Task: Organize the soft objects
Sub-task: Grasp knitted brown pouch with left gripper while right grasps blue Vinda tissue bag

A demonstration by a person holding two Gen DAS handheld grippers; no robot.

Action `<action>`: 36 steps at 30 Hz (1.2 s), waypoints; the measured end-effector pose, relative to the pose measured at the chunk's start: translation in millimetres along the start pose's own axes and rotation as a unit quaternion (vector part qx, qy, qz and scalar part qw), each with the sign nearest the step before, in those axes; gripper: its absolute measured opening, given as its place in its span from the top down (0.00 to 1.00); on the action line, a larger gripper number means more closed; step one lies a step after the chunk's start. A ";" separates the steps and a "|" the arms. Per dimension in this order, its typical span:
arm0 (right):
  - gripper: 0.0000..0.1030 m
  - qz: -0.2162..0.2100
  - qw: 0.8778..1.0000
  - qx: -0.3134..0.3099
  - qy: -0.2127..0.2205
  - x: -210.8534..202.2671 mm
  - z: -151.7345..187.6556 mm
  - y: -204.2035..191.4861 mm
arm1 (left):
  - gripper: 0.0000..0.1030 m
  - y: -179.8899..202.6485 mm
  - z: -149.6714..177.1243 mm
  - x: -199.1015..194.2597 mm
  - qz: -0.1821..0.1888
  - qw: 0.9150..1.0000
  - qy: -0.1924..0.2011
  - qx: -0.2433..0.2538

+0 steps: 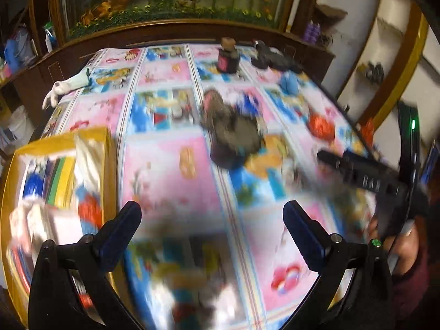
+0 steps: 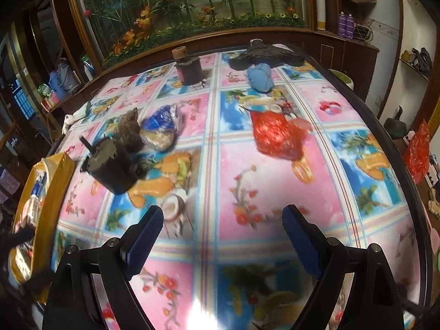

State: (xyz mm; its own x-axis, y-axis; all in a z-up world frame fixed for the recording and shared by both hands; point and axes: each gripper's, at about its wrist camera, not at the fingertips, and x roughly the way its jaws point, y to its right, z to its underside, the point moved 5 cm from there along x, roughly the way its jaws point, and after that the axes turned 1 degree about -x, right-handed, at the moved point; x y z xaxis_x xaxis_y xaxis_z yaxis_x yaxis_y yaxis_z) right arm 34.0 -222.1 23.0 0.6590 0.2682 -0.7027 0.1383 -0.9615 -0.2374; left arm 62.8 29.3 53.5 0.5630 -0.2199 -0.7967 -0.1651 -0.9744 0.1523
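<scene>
Left wrist view: the left gripper [image 1: 211, 220] gapes wide, holding nothing, over the glossy pink-and-blue fruit-print tablecloth [image 1: 165, 165]. A blurred grey-brown furry plush [image 1: 233, 134] lies at twelve o'clock; a yellow box [image 1: 55, 165] sits at nine.

Right wrist view: the right gripper [image 2: 222, 225] is spread wide and empty. A crinkled red soft bundle [image 2: 277, 134] lies at one o'clock, a blue knitted bundle [image 2: 260, 78] beyond it, and the furry plush [image 2: 129, 129] at eleven.

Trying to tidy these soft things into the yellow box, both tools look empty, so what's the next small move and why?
Probably bring the right tool forward and down onto the red mesh bundle. Its jaws stand open with nothing between them, and the bundle lies straight ahead on the tablecloth, clear of other items. The yellow box waits at the left edge.
</scene>
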 end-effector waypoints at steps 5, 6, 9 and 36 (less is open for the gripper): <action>0.14 -0.047 0.999 0.020 -0.004 29.2 -47.4 -11.6 | 0.00 -20.7 -69.5 38.8 0.033 0.999 -0.011 -0.033; 0.14 -0.054 0.998 0.021 -0.006 36.7 -55.4 -13.1 | 0.00 -24.0 -81.2 52.0 0.047 0.998 -0.021 -0.047; 0.17 -0.073 0.997 0.026 -0.025 65.5 -75.0 -23.2 | 0.00 -27.8 -99.2 84.4 0.096 0.990 -0.046 -0.093; 0.56 -0.096 0.994 0.037 -0.038 116.0 -87.0 -23.9 | 0.57 -15.5 -101.9 153.9 0.129 0.983 -0.100 -0.078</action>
State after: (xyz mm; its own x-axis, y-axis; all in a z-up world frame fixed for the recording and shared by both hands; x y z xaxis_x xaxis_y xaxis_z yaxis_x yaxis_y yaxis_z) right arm 171.4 -173.2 5.5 0.5674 0.4534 -0.6873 0.1996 -0.8856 -0.4194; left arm 234.4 5.8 -11.9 0.3460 -0.4635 -0.8157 -0.1463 -0.8855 0.4411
